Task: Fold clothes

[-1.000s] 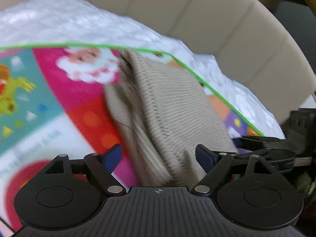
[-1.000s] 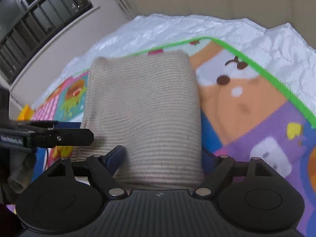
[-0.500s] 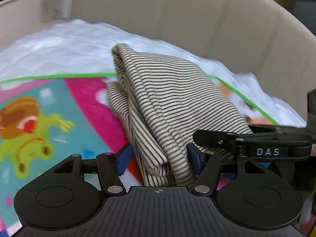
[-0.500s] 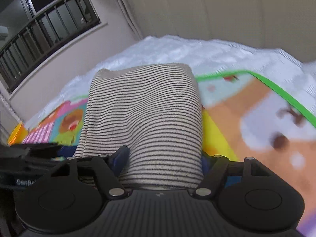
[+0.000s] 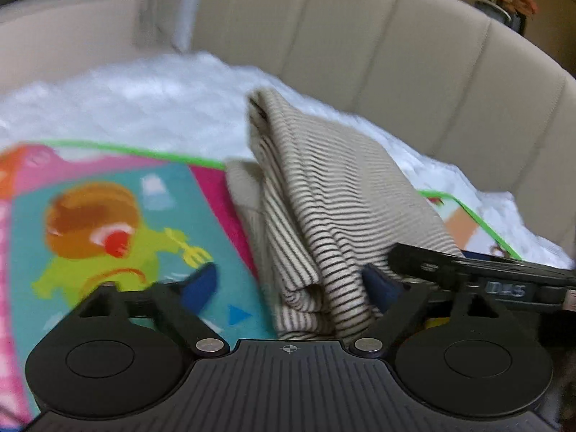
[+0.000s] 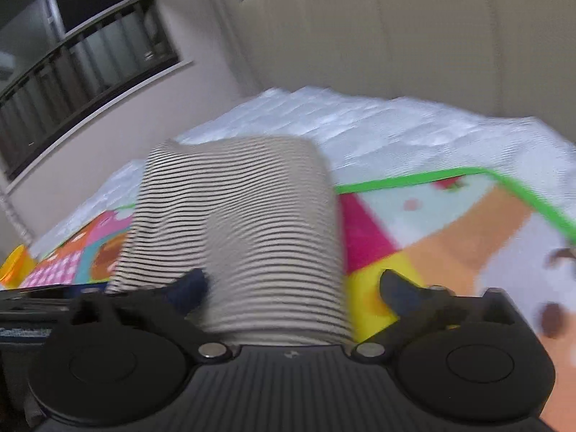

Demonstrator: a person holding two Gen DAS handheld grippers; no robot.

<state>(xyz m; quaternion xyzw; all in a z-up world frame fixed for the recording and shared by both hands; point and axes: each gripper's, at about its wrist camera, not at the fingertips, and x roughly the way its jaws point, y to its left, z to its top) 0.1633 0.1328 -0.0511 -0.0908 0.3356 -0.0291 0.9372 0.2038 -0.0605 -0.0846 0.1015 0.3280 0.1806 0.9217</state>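
Beige padded sofa back (image 5: pixel 414 64) behind a white quilted cover (image 5: pixel 144 104). On it, a colourful cartoon play mat with green edging (image 5: pixel 118 216). Folded cream-and-black striped knit garment (image 5: pixel 324 208) lies on the mat, its near end between both grippers. Left gripper (image 5: pixel 291 284) and right gripper (image 6: pixel 295 288) released, jaws just been opening, garment between them but not clamped.

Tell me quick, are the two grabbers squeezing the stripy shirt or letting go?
Left gripper: open, jaws just spread wide; the folded striped shirt lies between them, unpinched.
Right gripper: open, jaws just spread wide, shirt between them.
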